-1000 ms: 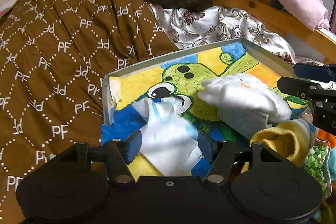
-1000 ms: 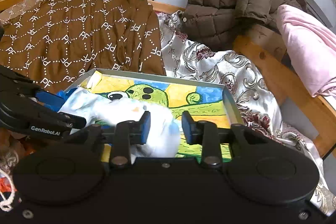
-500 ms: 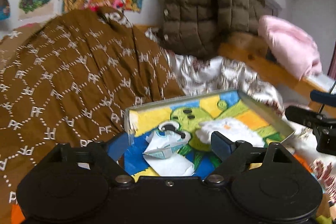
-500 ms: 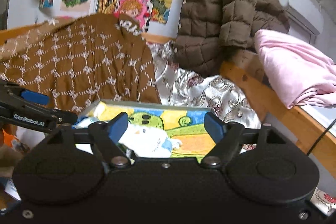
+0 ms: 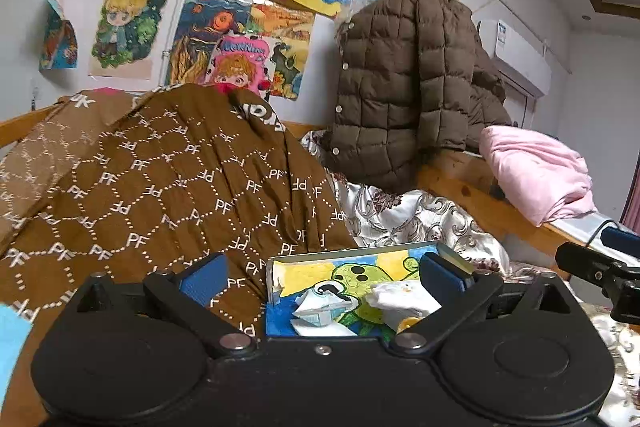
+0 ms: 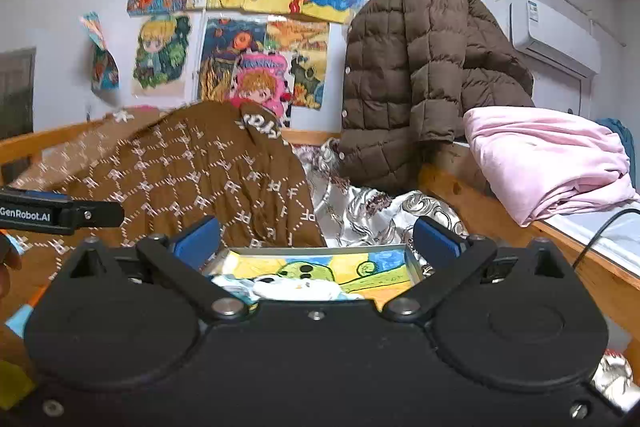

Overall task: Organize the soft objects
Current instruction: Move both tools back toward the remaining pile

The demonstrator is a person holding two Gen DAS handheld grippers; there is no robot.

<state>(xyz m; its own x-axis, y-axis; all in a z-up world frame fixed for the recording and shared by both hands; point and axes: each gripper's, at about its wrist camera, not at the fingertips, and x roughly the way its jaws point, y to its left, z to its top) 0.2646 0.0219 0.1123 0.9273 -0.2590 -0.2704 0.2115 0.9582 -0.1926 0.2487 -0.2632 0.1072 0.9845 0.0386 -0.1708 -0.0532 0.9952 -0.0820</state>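
L gripper [image 5: 322,277]: jaws spread wide, just been opening, nothing between the blue pads, only the tray seen past them. R gripper [image 6: 316,239]: same story, jaws just been opening to full spread, empty, tray visible in the gap. Both sit back from and above the tray [image 5: 276,279], not touching it. Tray = shallow metal-rimmed box w/ a painted green cartoon creature on its floor, lying on the bed. Inside it: a crumpled white-and-pale-blue soft piece [image 5: 320,305] toward the L end (looks like a tissue pack or folded mask, can't tell which) and a white fluffy bundle [image 5: 404,299] just beside it, to its right; a bit of yellow [image 5: 408,325] peeks at the near edge, partly hidden by the gripper body. Outward: brown patterned cloth [image 5: 160,195] draped over the bed to the tray's left, silvery floral bedding [image 5: 404,223] behind the tray, brown puffer jacket [image 5: 404,87] hanging at the wall, pink folded cloth [image 5: 536,179] on the wooden bed rail, drawings on the wall. Progress, my read: two soft items are in the tray, so that part looks done. Left to do: unclear, since more small items may lie below the cameras' view (colored scraps at the frame edges hint at it). The big cloths haven't been tidied, if they count at all.
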